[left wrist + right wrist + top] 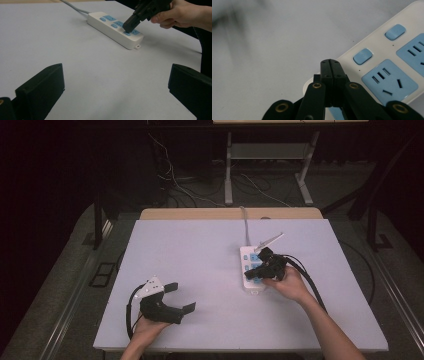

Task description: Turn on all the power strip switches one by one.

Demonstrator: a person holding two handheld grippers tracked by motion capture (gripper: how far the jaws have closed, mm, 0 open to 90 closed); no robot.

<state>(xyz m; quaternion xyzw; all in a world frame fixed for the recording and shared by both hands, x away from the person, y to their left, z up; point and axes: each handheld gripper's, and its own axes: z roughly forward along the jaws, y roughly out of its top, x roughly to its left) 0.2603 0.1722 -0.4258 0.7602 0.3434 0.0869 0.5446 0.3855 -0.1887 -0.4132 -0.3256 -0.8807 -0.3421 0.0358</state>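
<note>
With its fingers clenched empty, the right gripper could slip off the power strip's blue switch at two o'clock, nudging the strip across the tabletop.

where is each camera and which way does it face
high view: above the near side, looking forward and down at the table; both forearms show.
left gripper view: on the left gripper, looking across the table past open fingers.
right gripper view: on the right gripper, shut, over the power strip.
All share the power strip.
</note>
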